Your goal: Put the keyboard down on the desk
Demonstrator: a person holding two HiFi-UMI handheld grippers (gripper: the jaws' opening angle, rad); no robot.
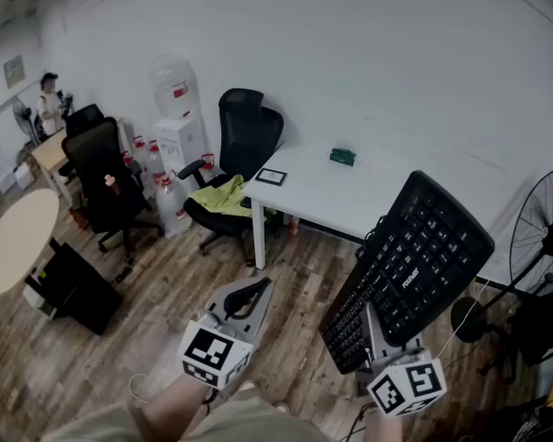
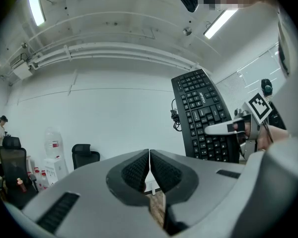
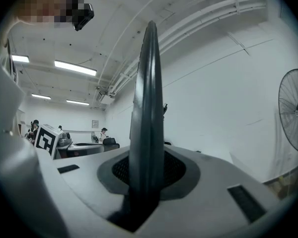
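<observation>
Right hand-held gripper (image 1: 376,330) pinches the keyboard (image 1: 410,265) by its near edge, aloft, tilted, apart from the counter (image 1: 332,191); probably stiff, light, pivot-prone. Left hand-held gripper (image 1: 249,297) is pressed together, empty.

In the head view the keyboard (image 1: 407,270) covers the counter's (image 1: 323,191) right end, and its own lower end sits behind the right gripper (image 1: 376,328). The fan (image 1: 544,242) is cut by the right edge. A green thing (image 1: 342,157) on the counter is too small to name. The right gripper view shows the keyboard edge-on, keys unseen.
</observation>
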